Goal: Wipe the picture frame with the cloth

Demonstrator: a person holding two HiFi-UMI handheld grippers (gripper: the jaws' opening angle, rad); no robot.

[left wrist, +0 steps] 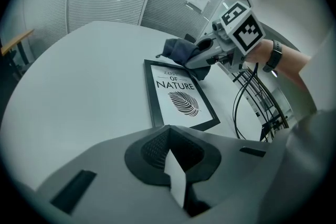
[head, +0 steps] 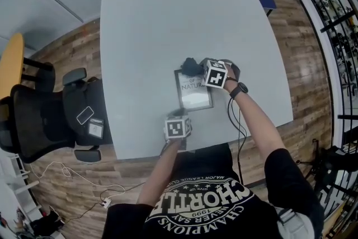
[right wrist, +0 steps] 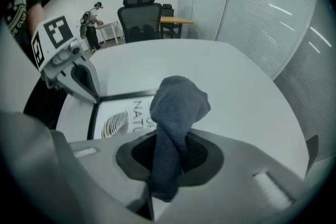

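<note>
1. The cloth (right wrist: 177, 107) is clamped between the pressed-together jaws of the right gripper (left wrist: 198, 58). A bunched wad is left standing out beyond the tips, presumably so that fabric, not plastic, meets the surface.
2. The frame (head: 193, 90) is laid flat, print upward, near the front edge of the table (head: 140, 31). The wad is placed at the frame's far end, over its top edge. Contact there is suggested in the left gripper view but cannot be confirmed.
3. The left gripper (right wrist: 88, 86) is shown with its jaws closed together and nothing between them. Its tips are set at the frame's near left corner. This is judged to be a bracing position, so that the frame is not pushed along by the strokes. Whether the corner is actually touched cannot be told.
4. Most of the glass lies uncovered between the two grippers, so the wipe is judged to be at the far end of a stroke.
5. Nothing else is seen on the table. A black cable (left wrist: 235, 107) is run back from the right gripper, beside the frame but apart from it. A chair (head: 50, 112) is parked at the table's left, well apart. A person (right wrist: 93, 19) is seen far off near a desk (right wrist: 176, 20).
6. The path down the glass is obstructed by nothing. Only the corner under the left tips is judged liable to be missed.
</note>
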